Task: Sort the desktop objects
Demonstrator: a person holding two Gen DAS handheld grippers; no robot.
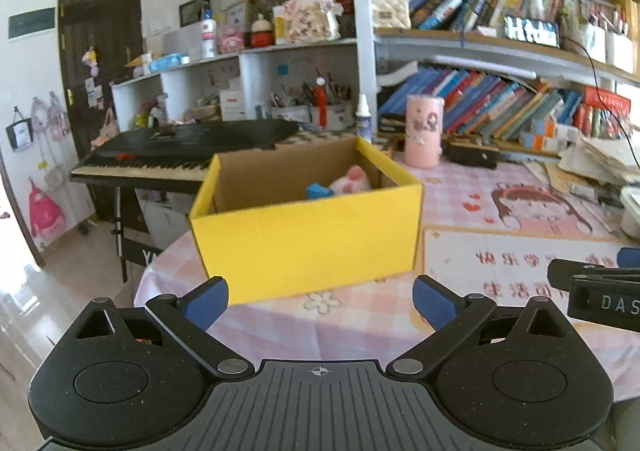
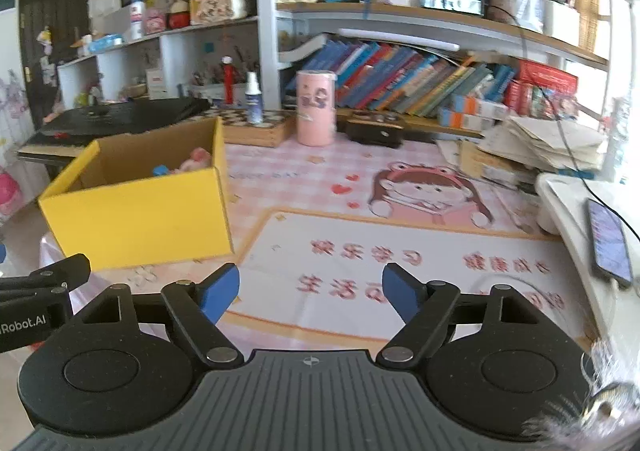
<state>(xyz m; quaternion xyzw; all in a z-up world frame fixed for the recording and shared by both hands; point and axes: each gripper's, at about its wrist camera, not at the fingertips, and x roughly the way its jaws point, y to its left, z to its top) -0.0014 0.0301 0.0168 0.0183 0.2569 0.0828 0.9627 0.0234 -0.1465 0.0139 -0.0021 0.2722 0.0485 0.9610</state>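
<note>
Both tools, left [image 1: 320, 301] and right [image 2: 310, 291], blades wide apart, empty, near yellow box [image 1: 308, 239], seemingly untouched.

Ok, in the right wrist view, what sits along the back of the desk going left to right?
Yellow box → white spray bottle → pink cylindrical tin → dark brown case → stack of papers → phone at the far right.
</note>
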